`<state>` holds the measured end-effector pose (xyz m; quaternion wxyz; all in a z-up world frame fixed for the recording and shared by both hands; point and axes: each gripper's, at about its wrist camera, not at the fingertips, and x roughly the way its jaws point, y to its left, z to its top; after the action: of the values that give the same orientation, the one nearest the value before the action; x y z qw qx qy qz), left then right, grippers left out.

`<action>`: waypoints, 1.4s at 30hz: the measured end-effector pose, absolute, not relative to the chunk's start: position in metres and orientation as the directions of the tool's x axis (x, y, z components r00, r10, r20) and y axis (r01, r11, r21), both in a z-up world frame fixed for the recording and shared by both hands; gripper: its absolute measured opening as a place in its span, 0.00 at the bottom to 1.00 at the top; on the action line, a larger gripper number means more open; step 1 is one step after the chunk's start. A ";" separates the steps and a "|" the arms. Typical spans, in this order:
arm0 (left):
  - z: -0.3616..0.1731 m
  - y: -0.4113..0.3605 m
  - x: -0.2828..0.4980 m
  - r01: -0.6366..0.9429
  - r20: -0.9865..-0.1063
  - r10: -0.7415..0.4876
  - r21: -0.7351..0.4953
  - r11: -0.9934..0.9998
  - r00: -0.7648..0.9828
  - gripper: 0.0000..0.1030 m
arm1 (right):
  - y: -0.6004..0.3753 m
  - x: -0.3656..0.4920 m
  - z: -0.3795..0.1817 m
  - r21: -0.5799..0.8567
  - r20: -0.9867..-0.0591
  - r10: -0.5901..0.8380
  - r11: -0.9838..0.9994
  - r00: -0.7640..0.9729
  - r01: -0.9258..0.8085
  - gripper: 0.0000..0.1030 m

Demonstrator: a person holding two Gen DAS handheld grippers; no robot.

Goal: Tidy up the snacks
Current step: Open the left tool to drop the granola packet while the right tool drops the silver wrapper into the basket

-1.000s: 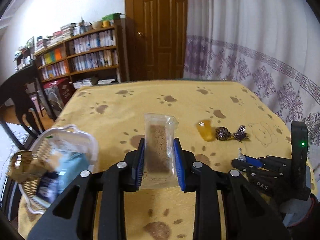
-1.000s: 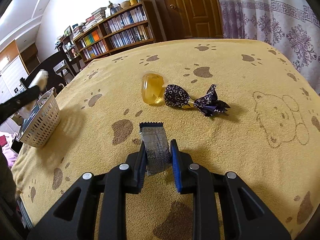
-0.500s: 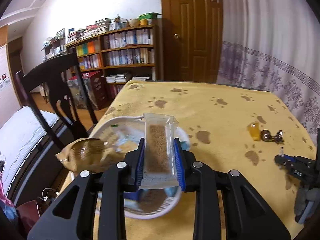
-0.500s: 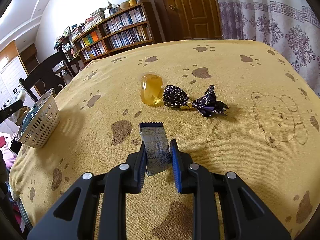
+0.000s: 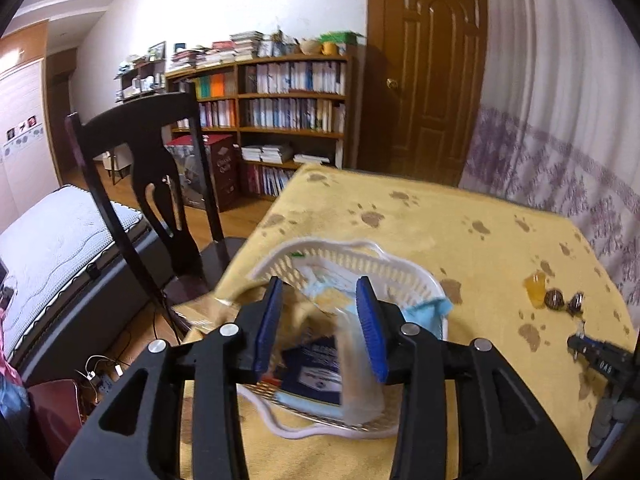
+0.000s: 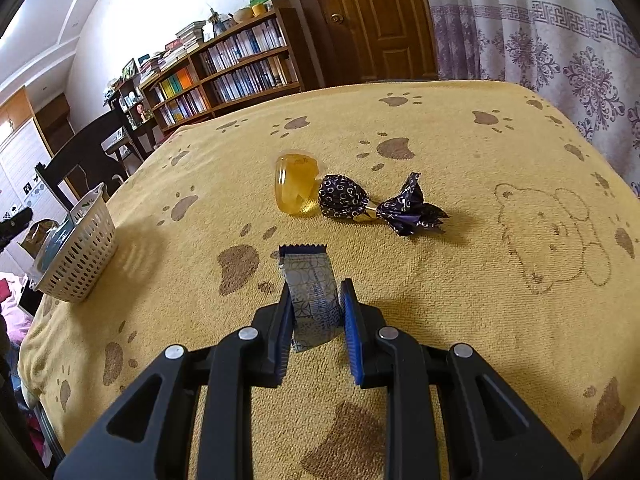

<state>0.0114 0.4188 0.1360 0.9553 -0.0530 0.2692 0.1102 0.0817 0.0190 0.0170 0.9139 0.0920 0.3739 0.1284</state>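
Left gripper (image 5: 320, 320), jaws spread above the white basket (image 5: 362, 258), drops a clear-wrapped bar (image 5: 356, 364); right gripper (image 6: 316, 312) pinches a silver packet (image 6: 312, 292), likely basket-bound next.

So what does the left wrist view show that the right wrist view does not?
Only the left wrist view looks down into the basket: a dark blue packet and a blurred clear packet below the open left gripper, plus a bed.

Only the right wrist view shows the right gripper shut on a silver packet, and a bear drawing on the cloth.

Both show the basket, the yellow jelly cup, the dark wrapped candy, the chair and the bookshelf.
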 end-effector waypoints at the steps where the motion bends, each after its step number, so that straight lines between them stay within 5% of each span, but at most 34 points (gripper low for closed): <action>1: 0.138 0.421 0.009 -0.246 -0.523 0.186 -0.048 0.968 0.832 0.38 | 0.019 0.081 0.017 0.266 -0.658 0.302 0.950 0.690 -0.163 0.22; 18: 0.152 0.419 0.002 -0.203 -0.492 0.160 -0.035 0.978 0.856 0.39 | 0.084 0.075 0.064 0.358 -0.581 0.465 0.883 0.668 -0.303 0.22; 22: 0.161 0.433 -0.006 -0.220 -0.461 0.163 -0.073 0.973 0.872 0.49 | 0.122 0.081 0.082 0.349 -0.567 0.503 0.864 0.653 -0.363 0.22; 38: 0.172 0.464 -0.022 -0.239 -0.431 0.143 -0.178 0.954 0.891 0.58 | 0.282 0.124 0.126 0.348 -0.569 0.633 0.764 0.526 -0.543 0.23; 39: 0.172 0.465 -0.021 -0.239 -0.432 0.141 -0.182 0.954 0.891 0.60 | 0.287 0.126 0.126 0.355 -0.570 0.639 0.758 0.517 -0.547 0.24; 42: 0.169 0.467 -0.018 -0.244 -0.440 0.141 -0.187 0.951 0.887 0.62 | 0.296 0.131 0.125 0.389 -0.566 0.655 0.747 0.501 -0.539 0.48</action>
<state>-0.0177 0.4671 0.1688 0.9639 -0.1194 0.2159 0.1000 0.1312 0.2964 0.1246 0.8625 0.0808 0.3603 0.3461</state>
